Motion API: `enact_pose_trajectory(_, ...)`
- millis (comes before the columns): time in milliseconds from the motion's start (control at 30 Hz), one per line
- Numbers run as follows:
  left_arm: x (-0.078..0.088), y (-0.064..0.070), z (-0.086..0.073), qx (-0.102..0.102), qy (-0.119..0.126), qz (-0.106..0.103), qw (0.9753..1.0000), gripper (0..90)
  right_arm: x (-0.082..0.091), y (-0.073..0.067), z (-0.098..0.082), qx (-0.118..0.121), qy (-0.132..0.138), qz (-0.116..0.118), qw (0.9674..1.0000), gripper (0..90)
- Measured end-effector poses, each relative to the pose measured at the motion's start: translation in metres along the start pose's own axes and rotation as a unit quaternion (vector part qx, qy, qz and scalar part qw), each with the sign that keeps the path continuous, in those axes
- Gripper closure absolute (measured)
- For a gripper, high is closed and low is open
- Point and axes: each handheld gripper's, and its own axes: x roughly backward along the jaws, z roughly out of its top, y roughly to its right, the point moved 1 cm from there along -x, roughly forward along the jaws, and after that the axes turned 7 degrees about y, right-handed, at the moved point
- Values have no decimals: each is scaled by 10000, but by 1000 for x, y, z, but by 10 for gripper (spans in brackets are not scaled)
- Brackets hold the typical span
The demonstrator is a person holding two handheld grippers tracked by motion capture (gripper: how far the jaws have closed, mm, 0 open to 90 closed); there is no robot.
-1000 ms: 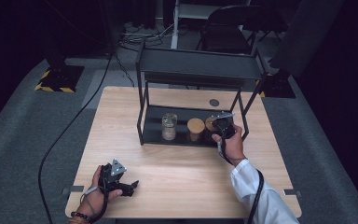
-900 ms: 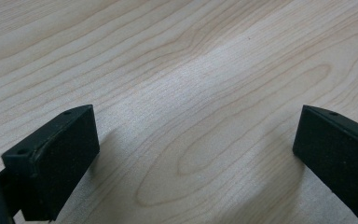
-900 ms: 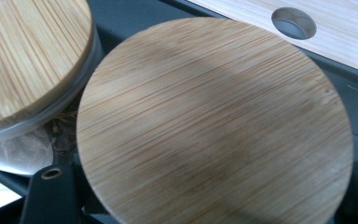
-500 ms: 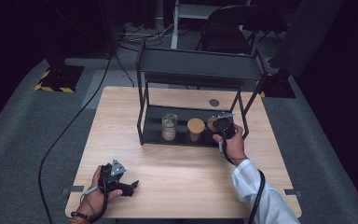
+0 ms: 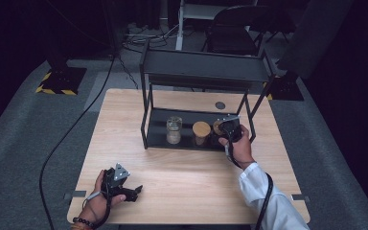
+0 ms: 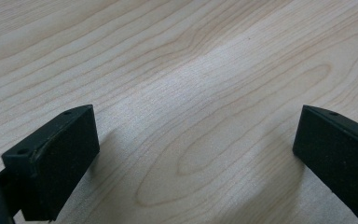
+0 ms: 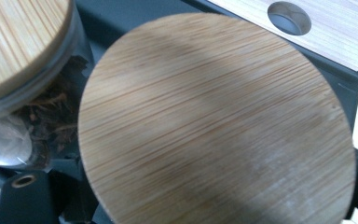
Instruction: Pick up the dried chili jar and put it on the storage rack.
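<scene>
three jars [image 5: 201,132], two grippers [image 5: 232,128]

Directly ahead of the right gripper's [image 5: 228,128] fingers, the jar's bamboo lid [image 7: 216,126] shows fine, matt, straight grain. Beside it, a glass jar [image 7: 14,116] looks glossy and clear. Between the left gripper's [image 6: 193,158] matt black rubbery pads [image 6: 65,161], the wooden table [image 6: 191,70] is smooth, pale, faintly sheened.

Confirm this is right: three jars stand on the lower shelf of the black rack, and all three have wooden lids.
Not quite. Three jars do stand on the lower shelf of the black rack, but the high view shows the leftmost glass jar without a wooden lid. The middle jar and the right jar have wooden lids.
</scene>
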Motion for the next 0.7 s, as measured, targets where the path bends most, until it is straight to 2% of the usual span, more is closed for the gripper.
enact_pose_trajectory(267, 0, 0, 0, 1, 0, 0, 10000, 0, 1, 2, 1, 118, -110, -5, 9999, 114)
enact_pose_trajectory(467, 0, 0, 0, -1, 0, 1, 10000, 0, 3, 6, 2, 213, -237, 93, 9994, 78)
enact_pose_trajectory(700, 0, 0, 0, -1, 1, 0, 10000, 0, 5, 9, 1, 228, -182, 157, 9995, 52)
